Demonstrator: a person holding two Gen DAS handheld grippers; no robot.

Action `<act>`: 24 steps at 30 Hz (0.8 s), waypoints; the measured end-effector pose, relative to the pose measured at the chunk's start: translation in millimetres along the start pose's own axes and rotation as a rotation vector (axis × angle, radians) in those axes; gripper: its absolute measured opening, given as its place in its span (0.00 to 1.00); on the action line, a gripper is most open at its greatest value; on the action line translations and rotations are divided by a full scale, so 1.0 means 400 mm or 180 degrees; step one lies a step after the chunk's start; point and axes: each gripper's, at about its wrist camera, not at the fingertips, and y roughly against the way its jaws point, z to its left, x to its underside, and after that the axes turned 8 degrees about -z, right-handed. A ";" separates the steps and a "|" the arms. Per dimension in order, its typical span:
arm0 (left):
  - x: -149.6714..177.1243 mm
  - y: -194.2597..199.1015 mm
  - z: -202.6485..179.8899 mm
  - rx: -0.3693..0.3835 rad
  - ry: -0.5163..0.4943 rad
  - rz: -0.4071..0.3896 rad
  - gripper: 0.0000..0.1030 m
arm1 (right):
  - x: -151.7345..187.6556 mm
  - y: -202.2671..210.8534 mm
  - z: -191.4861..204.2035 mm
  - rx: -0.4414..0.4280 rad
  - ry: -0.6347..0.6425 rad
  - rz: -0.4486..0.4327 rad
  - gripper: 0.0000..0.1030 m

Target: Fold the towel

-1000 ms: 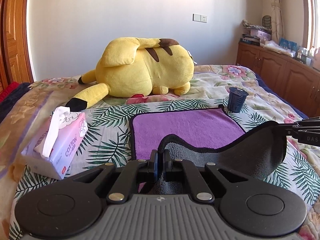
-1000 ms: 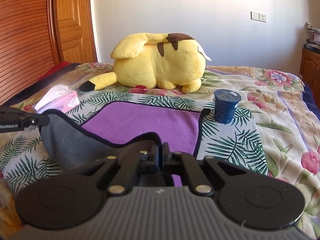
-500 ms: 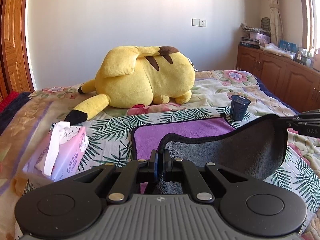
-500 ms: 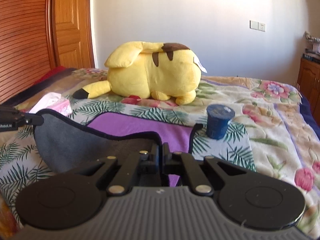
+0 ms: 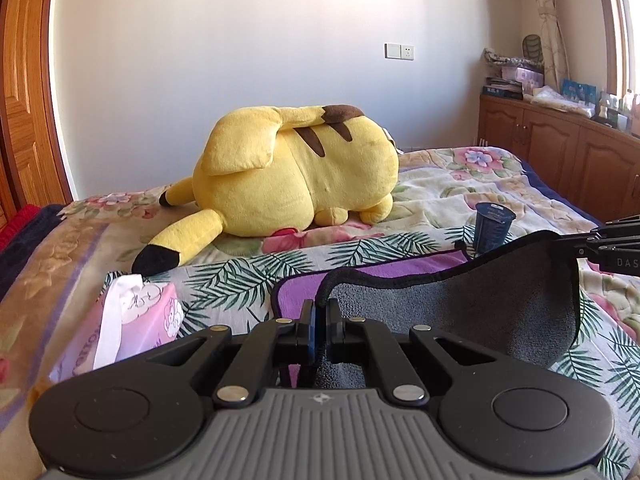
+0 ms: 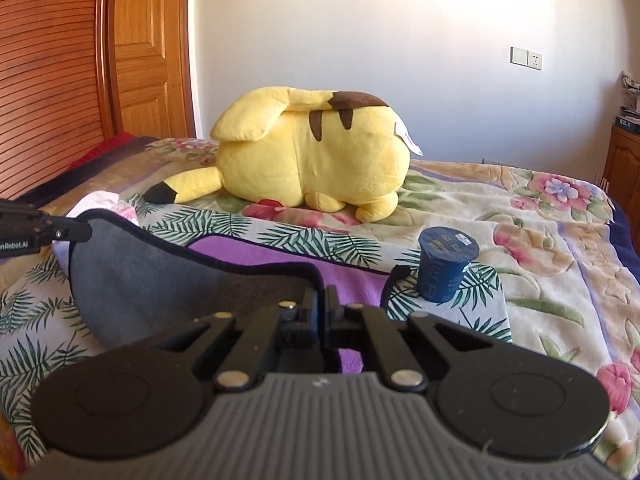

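A towel, purple on top and grey underneath with a black hem, lies on the bed. Its near edge is lifted, so the grey underside (image 5: 480, 312) hangs between the two grippers, and the purple face (image 5: 384, 276) shows beyond. My left gripper (image 5: 319, 312) is shut on the near left corner. My right gripper (image 6: 320, 304) is shut on the near right corner; the grey underside (image 6: 160, 276) and purple face (image 6: 280, 256) show there too. Each gripper's tip also shows in the other's view, the right one (image 5: 592, 242) and the left one (image 6: 60, 232).
A big yellow plush toy (image 5: 296, 176) lies on the floral bedspread (image 6: 540, 216) beyond the towel. A dark blue cup (image 6: 446, 264) stands by the towel's far right corner. A pink tissue box (image 5: 132, 328) is at the left. Wooden cabinets (image 5: 560, 148) stand on the right, a wooden door (image 6: 148, 48) on the left.
Both grippers have risen and moved forward with the towel's near edge. More grey underside now covers the purple face.
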 end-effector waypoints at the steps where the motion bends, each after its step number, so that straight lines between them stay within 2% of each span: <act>1: -0.004 -0.003 0.000 0.0001 -0.0002 -0.0005 0.00 | -0.002 -0.003 0.000 0.0000 0.0014 -0.0002 0.03; 13: -0.061 -0.055 0.003 -0.0056 -0.0104 -0.0127 0.00 | -0.054 -0.047 -0.007 0.0064 0.0321 -0.0069 0.03; 24: -0.100 -0.132 0.027 -0.0184 -0.0019 -0.0159 0.00 | -0.091 -0.123 -0.036 0.0184 0.0447 -0.0137 0.03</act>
